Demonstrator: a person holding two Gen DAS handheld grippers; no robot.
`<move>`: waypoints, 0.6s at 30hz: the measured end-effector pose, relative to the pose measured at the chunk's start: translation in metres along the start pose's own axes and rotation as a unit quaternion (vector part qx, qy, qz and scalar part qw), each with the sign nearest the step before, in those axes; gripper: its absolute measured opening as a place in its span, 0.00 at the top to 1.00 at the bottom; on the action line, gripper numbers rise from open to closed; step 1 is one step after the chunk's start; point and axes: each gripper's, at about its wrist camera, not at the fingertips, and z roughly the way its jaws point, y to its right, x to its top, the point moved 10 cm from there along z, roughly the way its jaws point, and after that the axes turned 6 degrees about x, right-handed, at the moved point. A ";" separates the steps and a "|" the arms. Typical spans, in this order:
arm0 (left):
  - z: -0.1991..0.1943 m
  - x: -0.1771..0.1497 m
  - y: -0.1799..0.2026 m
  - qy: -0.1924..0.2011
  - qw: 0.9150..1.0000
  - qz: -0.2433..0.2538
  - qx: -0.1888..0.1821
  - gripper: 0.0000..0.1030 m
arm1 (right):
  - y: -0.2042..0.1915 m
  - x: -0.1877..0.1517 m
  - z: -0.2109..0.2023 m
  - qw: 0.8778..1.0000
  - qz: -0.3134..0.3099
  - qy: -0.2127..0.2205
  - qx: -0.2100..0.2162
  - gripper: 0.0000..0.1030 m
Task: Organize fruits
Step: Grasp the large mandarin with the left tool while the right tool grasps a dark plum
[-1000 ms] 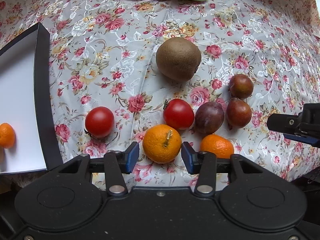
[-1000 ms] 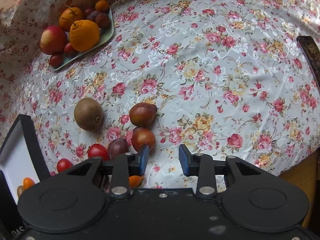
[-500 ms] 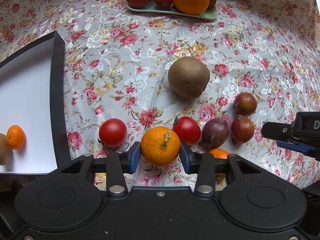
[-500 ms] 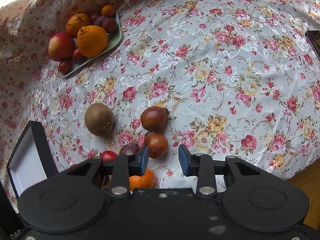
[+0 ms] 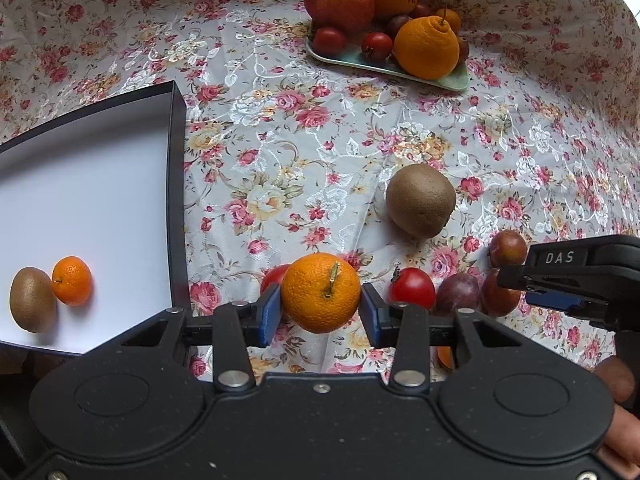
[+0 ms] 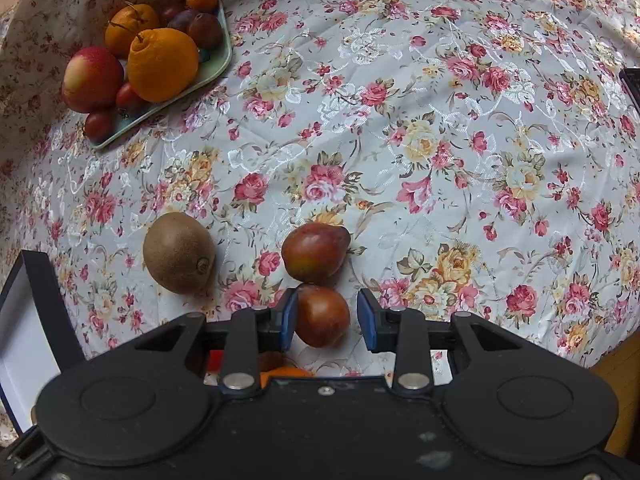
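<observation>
The left gripper clamps a stemmed orange between both pads, lifted above the floral tablecloth near the white box's right wall. The right gripper hangs open around a reddish-brown plum, its left pad just beside it.

Glossy floral cloth, fuzzy matt kiwi, dimpled orange, matt black plastic tongs.

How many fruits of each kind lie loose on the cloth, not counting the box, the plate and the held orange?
Kiwi: 1
Tomatoes: 2
Dark red-brown fruits: 3
Small orange, partly hidden: 1
Total: 7
</observation>
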 end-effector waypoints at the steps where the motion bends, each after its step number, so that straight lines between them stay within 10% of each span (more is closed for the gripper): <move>1: -0.001 0.001 -0.002 0.001 1.000 -0.003 -0.002 0.52 | -0.001 0.000 0.002 1.000 -0.001 0.000 0.000 0.65; 18: -0.021 0.013 -0.055 0.026 0.998 -0.056 -0.007 0.52 | -0.016 -0.004 0.017 1.000 -0.010 -0.011 -0.016 0.65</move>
